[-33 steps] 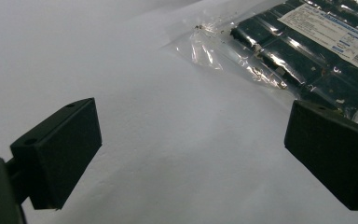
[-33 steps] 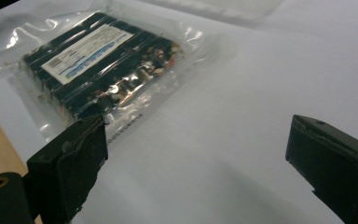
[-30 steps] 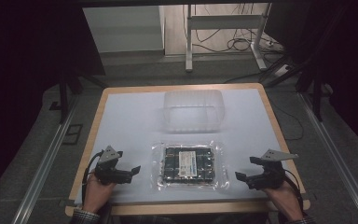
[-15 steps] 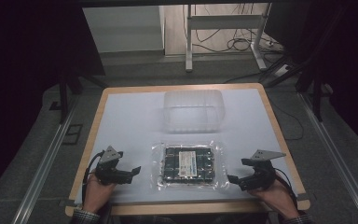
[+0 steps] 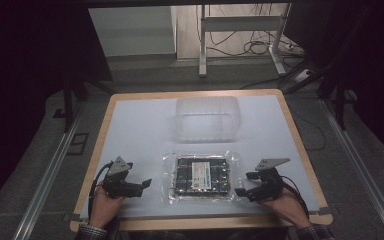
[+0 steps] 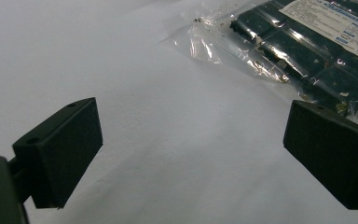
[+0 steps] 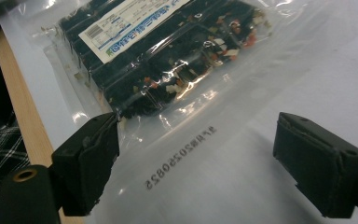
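Black jaws of the right claw (image 7: 196, 158) stand wide apart with nothing between them, low over the clear edge of a sealed plastic bag (image 7: 177, 70). Printed digits on that clear edge run upside down in the right claw's view and look like "20250828", though I cannot be sure. The bag holds a dark block flecked with white and orange bits, under a white label with blue print too small to read. The left claw (image 6: 191, 158) is likewise spread wide and empty, over bare white desk (image 6: 121, 70) just beside the bag's other edge. In the high view the bag (image 5: 202, 175) lies at the desk's near middle, between both claws. Farther back stands a clear plastic container (image 5: 207, 117), its contents not discernible.
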Motion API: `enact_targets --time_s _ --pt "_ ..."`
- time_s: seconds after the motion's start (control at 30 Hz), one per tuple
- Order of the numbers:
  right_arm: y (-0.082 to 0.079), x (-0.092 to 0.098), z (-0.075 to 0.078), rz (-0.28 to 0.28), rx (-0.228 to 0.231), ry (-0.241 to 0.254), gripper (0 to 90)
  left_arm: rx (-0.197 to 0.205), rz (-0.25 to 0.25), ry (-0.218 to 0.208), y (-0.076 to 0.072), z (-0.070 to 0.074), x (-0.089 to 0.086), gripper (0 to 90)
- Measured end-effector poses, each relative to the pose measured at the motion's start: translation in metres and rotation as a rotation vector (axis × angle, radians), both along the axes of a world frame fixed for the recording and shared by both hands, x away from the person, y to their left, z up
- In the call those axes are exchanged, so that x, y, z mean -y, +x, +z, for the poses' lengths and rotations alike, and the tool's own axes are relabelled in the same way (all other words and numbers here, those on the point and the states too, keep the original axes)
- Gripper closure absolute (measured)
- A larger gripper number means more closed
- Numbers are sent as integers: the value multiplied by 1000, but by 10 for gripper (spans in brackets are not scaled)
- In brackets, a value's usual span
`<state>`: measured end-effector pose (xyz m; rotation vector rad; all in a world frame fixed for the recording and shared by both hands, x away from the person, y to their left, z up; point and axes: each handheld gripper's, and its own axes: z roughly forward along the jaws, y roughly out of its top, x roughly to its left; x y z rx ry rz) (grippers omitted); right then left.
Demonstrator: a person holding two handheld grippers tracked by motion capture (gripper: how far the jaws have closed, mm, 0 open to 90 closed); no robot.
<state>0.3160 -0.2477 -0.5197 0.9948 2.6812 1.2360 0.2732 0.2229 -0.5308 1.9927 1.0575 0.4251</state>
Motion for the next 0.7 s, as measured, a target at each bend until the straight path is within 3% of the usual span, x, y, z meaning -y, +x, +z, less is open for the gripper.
enact_targets --time_s 0.27,0.7 --pt "6 -12 -2 52 -8 -6 208 -1 2 9 0 0 1 42" --pt "24 -25 -3 76 -12 -13 297 -4 5 19 1 -1 1 42"
